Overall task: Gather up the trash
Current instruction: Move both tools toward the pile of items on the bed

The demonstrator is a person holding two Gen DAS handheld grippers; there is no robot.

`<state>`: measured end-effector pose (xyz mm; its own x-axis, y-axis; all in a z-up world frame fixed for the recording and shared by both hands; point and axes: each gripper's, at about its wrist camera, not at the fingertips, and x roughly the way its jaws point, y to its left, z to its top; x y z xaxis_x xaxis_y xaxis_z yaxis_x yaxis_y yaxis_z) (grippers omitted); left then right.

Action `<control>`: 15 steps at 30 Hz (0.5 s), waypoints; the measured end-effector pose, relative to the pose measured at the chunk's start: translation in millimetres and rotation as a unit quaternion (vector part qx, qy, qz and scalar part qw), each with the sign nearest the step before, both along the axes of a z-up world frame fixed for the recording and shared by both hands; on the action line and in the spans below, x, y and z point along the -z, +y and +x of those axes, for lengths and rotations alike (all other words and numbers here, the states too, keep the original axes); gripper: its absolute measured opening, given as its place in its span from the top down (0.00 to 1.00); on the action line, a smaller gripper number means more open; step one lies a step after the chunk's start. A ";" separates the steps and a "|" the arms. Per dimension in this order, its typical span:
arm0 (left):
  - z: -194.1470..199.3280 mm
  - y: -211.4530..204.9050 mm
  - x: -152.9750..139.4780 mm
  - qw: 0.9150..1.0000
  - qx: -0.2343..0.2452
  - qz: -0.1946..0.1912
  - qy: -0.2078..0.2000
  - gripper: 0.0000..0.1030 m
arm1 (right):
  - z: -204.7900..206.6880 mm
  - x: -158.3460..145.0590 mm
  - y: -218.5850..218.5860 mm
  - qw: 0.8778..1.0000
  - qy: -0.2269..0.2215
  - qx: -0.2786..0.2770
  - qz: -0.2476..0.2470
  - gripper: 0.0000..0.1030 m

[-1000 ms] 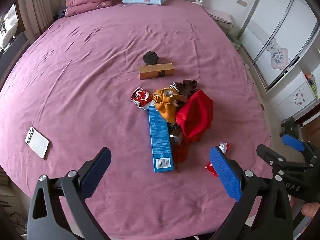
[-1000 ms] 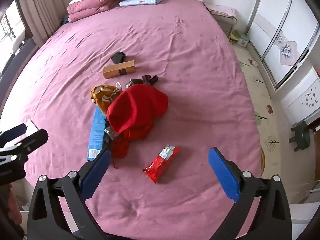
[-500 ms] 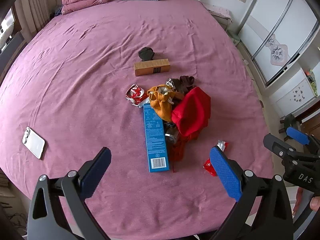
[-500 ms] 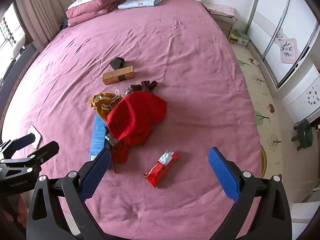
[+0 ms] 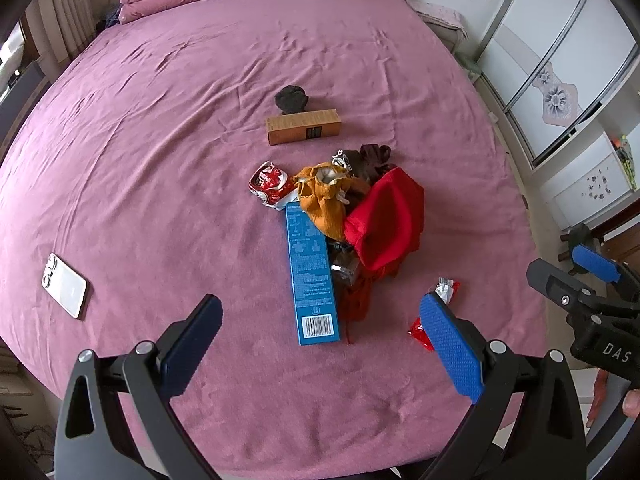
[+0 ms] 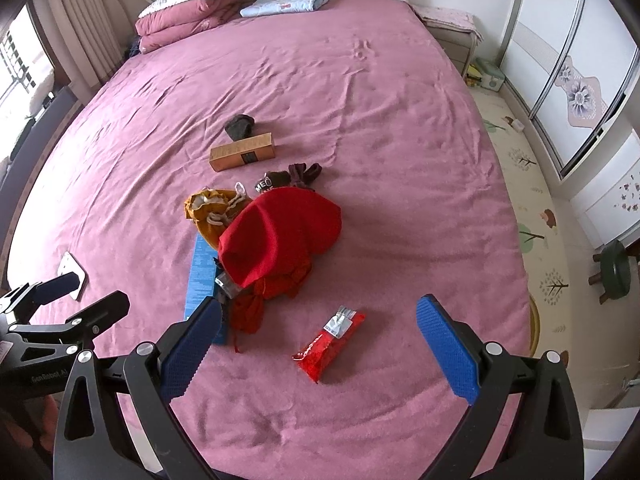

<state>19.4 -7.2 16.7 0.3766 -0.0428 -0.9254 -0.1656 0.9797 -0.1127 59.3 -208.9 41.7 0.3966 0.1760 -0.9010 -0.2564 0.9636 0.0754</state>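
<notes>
On the pink bed lie a long blue box (image 5: 313,276) (image 6: 200,272), a brown box (image 5: 304,126) (image 6: 243,152), a crumpled red-white wrapper (image 5: 270,182) and a red snack packet (image 6: 330,342) (image 5: 442,292). A red garment (image 5: 386,218) (image 6: 276,236) and an orange garment (image 5: 324,196) (image 6: 210,212) are heaped beside the blue box. My left gripper (image 5: 320,348) is open, above the near end of the blue box. My right gripper (image 6: 318,352) is open, with the red packet between its fingers in view.
A white phone (image 5: 64,290) (image 6: 72,268) lies near the bed's left edge. Dark socks (image 5: 291,98) (image 6: 239,125) lie behind the brown box. Folded quilts (image 6: 188,12) sit by the headboard. A wardrobe (image 6: 568,60) and green stool (image 6: 616,268) stand right.
Both grippers have moved a little forward over the bed toward the pile. Both stay open and empty. Nothing on the bed has moved.
</notes>
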 end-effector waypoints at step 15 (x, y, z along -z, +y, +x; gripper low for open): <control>11.7 -2.3 3.8 1.000 0.005 -0.004 0.014 0.04 | 8.7 4.6 -0.8 1.000 0.008 0.005 0.008 0.09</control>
<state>31.1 -9.4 12.9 0.3505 -0.0536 -0.9350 -0.1580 0.9807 -0.1155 68.0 -209.7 37.1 0.3842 0.1858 -0.9043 -0.2446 0.9650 0.0944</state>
